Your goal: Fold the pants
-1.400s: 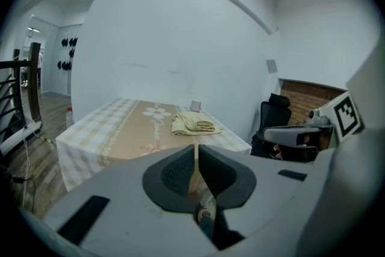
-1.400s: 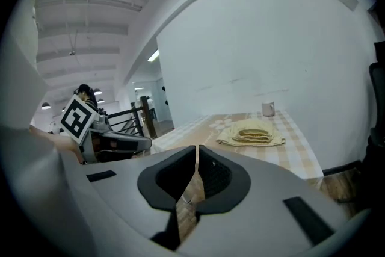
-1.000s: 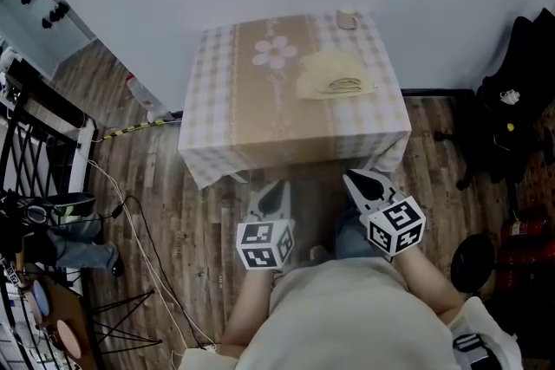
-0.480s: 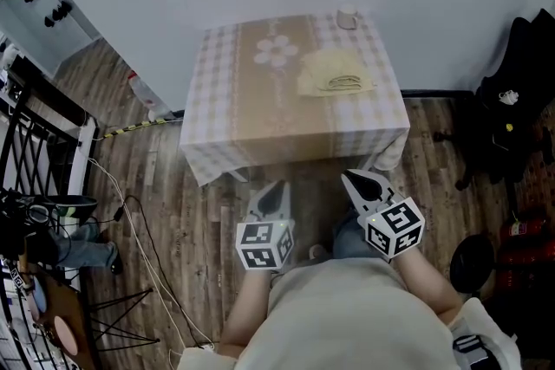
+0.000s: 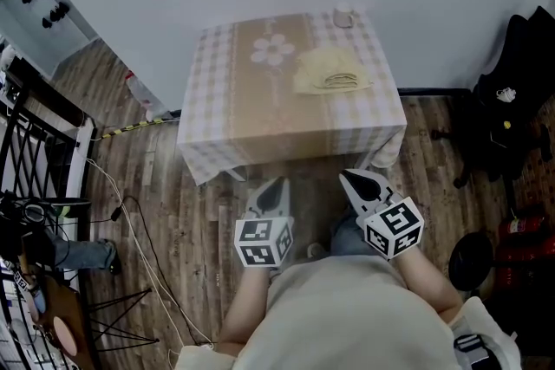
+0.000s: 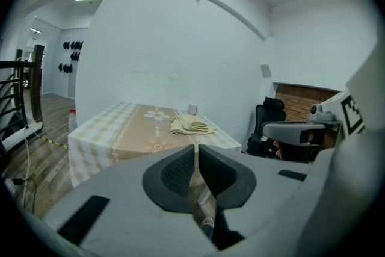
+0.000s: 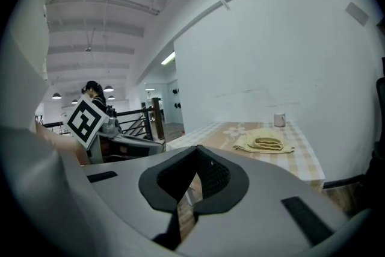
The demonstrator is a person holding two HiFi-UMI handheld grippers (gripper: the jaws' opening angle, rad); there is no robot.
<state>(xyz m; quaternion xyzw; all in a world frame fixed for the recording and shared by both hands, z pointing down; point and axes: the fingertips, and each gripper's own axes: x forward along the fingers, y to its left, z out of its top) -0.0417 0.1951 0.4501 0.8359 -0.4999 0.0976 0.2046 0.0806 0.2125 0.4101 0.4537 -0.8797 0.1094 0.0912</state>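
While both grippers hang low in front of the person, over the wooden floor (image 5: 199, 212) and short of the table (image 5: 217, 117), the only marks that stand out are the black-and-white square patterns on the left marker cube (image 5: 264, 242) and the right marker cube (image 5: 395, 227). They are codes, not letters. The checked tablecloth carries a white flower (image 5: 273, 52) on its tan middle band, with a line of script beneath it that is too small to read.

The pants (image 5: 332, 72) are pale yellow and lie as a flat, folded bundle with stacked layers showing along one edge. They sit on the far right part of the table, near a small cup (image 5: 343, 16) at the far edge, and well apart from both grippers.

The left gripper (image 5: 278, 184) has its jaws drawn nearly together, only a thin slit between the pads, with nothing in them. The right gripper (image 5: 348, 178) has its jaws closed on themselves and is likewise empty.
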